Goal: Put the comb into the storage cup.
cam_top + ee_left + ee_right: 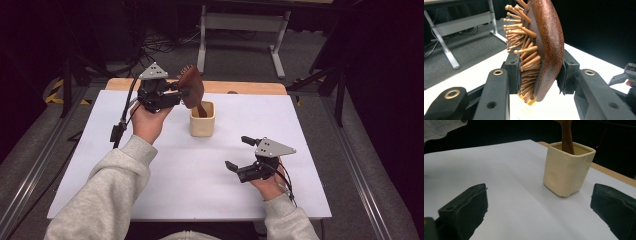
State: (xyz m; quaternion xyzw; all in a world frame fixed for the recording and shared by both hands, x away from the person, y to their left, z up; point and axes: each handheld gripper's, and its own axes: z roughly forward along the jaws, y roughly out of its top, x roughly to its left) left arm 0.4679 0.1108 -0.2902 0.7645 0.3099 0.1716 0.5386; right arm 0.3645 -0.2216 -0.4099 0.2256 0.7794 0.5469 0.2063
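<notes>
A brown wooden hairbrush [192,87] with wooden pins stands upright, its handle [567,136] down inside a cream square cup [202,119] near the middle back of the white table. My left gripper [175,95] is shut on the brush head; in the left gripper view the hairbrush [546,45] sits clamped between both pads, pins facing left. My right gripper [239,152] rests low over the table to the right front of the cup, open and holding nothing. Seen from the right gripper view, the cup [567,168] stands ahead between the jaws, well beyond them.
The white table top [150,195] lies on a wooden board whose edge [250,87] shows at the back. A metal desk frame [240,30] stands on the dark floor behind. A grey-sleeved forearm [107,195] reaches in from the lower left.
</notes>
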